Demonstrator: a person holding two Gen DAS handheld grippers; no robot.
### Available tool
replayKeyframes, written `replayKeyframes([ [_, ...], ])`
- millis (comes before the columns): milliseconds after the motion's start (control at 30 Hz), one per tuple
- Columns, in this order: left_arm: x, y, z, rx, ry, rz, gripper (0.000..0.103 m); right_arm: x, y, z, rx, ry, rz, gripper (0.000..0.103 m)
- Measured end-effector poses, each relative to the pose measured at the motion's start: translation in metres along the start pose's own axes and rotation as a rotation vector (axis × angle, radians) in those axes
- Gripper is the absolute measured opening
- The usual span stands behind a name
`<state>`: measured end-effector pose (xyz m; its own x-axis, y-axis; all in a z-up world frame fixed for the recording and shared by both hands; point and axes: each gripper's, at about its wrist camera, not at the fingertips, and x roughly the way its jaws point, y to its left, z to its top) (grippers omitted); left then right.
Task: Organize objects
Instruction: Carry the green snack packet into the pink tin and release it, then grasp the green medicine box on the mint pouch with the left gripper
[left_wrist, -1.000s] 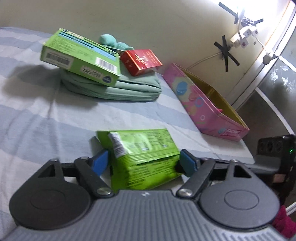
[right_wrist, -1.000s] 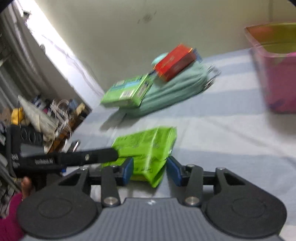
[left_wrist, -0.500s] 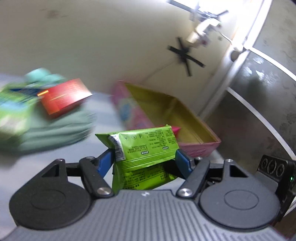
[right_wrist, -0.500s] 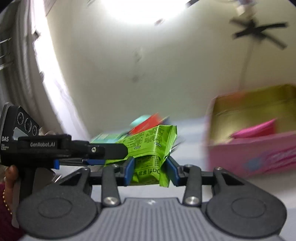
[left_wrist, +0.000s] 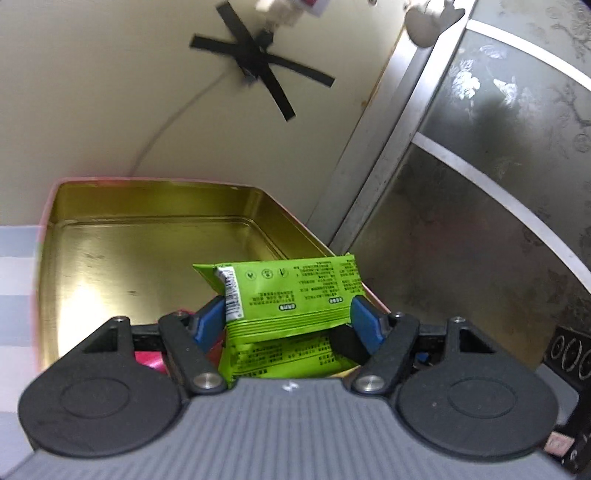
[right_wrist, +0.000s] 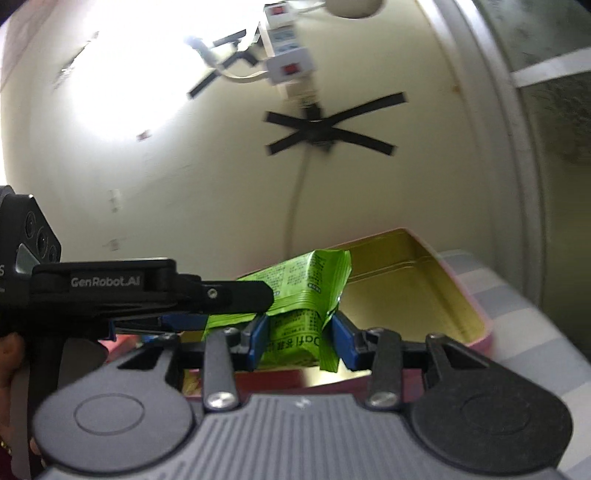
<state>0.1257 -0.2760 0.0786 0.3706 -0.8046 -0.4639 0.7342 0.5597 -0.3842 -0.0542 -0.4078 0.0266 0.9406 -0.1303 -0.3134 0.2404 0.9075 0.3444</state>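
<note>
Both grippers hold the same green snack packet (left_wrist: 291, 295) above a pink tin with a gold inside (left_wrist: 122, 254). My left gripper (left_wrist: 288, 319) is shut on the packet's long sides. My right gripper (right_wrist: 299, 341) is shut on one end of the packet (right_wrist: 306, 288). The left gripper's black body (right_wrist: 147, 291) reaches in from the left in the right wrist view. The tin (right_wrist: 417, 295) sits open below the packet. A pink packet (left_wrist: 147, 360) lies in the tin, mostly hidden behind my left finger.
The tin sits on a blue and white striped cloth (right_wrist: 524, 325) close to a cream wall (left_wrist: 110, 92). A frosted glass door with a metal frame (left_wrist: 480, 184) stands to the right. A cable taped with black crosses (right_wrist: 325, 133) runs down the wall.
Both grippers lifted the green packet off the striped cloth and carried it right, over the open tin. The green box, red box and teal pouch have left view.
</note>
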Motion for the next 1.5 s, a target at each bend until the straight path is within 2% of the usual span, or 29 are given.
replayKeyframes([
  [167,0.028,0.002,0.001,-0.021,0.022,-0.001,0.074,0.001,-0.021,-0.006,0.006,-0.002,-0.041,0.041],
  [200,0.031,0.004,0.000,-0.025,0.028,-0.001,0.074,0.003,-0.021,-0.007,-0.006,-0.016,-0.071,0.041],
  [300,0.040,0.006,-0.001,-0.036,0.037,0.007,0.076,0.009,-0.021,-0.008,-0.023,-0.014,-0.101,0.049],
  [400,0.039,0.007,-0.003,-0.033,0.024,0.011,0.078,0.008,-0.018,-0.008,-0.050,-0.027,-0.129,0.058],
  [567,0.030,0.001,-0.003,0.019,-0.003,0.029,0.078,0.003,-0.010,-0.009,-0.105,-0.071,-0.190,0.059],
  [700,0.007,0.003,-0.005,0.089,-0.045,0.096,0.078,-0.006,-0.007,-0.013,-0.114,-0.134,-0.222,0.059],
  [833,-0.019,0.000,-0.010,0.152,-0.090,0.203,0.078,-0.014,-0.009,-0.015,-0.092,-0.208,-0.264,0.059],
  [1000,-0.064,0.019,-0.023,0.213,-0.109,0.338,0.078,-0.020,-0.011,-0.016,-0.019,-0.227,-0.271,0.059],
  [1233,-0.124,0.084,-0.043,0.159,-0.103,0.502,0.078,-0.031,0.033,-0.026,0.028,-0.182,-0.158,0.061],
  [1367,-0.155,0.127,-0.063,0.099,-0.092,0.574,0.078,-0.027,0.086,-0.030,-0.032,-0.147,-0.059,0.066],
  [1500,-0.190,0.164,-0.093,0.041,-0.079,0.620,0.078,-0.009,0.147,-0.039,-0.116,-0.050,0.072,0.067],
])
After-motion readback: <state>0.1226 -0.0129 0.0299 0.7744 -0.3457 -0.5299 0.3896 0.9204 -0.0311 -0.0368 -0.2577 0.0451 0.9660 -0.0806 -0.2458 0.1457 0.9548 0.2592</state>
